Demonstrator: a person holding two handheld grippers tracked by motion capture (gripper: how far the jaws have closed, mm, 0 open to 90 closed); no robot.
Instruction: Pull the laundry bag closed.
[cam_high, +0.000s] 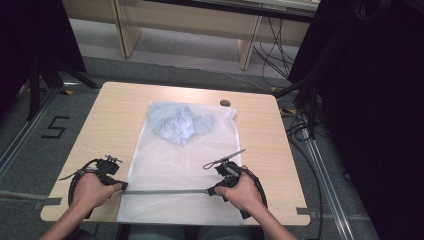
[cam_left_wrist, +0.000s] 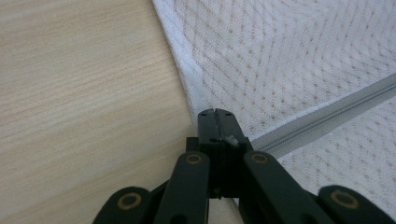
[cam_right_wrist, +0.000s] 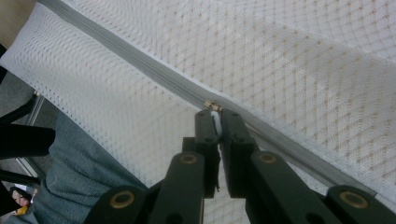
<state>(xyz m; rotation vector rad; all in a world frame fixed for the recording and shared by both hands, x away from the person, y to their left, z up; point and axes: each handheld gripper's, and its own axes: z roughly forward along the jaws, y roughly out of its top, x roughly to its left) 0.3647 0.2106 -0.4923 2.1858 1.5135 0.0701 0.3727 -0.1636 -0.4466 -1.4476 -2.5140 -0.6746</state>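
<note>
Clamping the white zipper pull (cam_right_wrist: 214, 116), the right hand-held gripper (cam_right_wrist: 214, 113) contrasts the left hand-held gripper (cam_left_wrist: 215, 112) pinching the mesh bag (cam_left_wrist: 289, 60) edge.

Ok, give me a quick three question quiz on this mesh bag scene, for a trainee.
1. True or false: the garment lies inside the mesh bag.
2. What is the right gripper pinching? A) the zipper pull B) the garment C) the table edge
3. Where along the zipper does the left gripper clamp?

Key:
1. True; the pale blue garment shows through the mesh at the bag's far end.
2. A; the jaws are shut on the white zipper pull.
3. At the zipper's left end, by the bag's edge.
</note>
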